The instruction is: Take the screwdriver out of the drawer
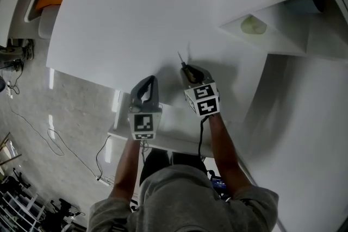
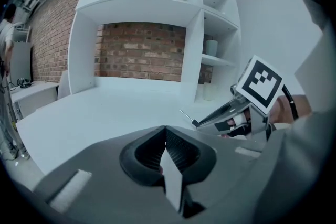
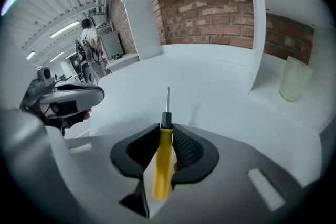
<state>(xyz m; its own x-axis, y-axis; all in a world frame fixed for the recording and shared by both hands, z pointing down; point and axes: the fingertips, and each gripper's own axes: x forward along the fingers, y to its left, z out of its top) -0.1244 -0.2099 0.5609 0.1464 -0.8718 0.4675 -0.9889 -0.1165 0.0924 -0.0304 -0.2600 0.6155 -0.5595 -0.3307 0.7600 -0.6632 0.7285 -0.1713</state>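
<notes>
The white bench (image 1: 136,19) filled most of what I saw, bare across its middle, with a white shelving unit (image 2: 157,2) standing along its far edge and right corner against a brick wall (image 2: 142,50). Below the near edge, between the person's forearms, a white box stuck out that I took for the open drawer (image 1: 168,138), though I could not see into it. Both tools hung side by side just past that near edge. The left gripper (image 2: 165,139) had its jaws pressed together on nothing; I judged it was parked there simply to stay clear of its neighbour. The right gripper (image 3: 167,131) pinched the yellow handle of the screwdriver (image 3: 163,160), the handle lying lengthwise between the pads so that the thin metal shaft pointed straight ahead toward the far edge, a hold that seemed chosen to keep it from swivelling. So the screwdriver was out of the drawer and over the bench, not resting on it as far as I could tell. A pale translucent cup (image 3: 293,80) sat on a low shelf at the right corner, well apart from the tip.
</notes>
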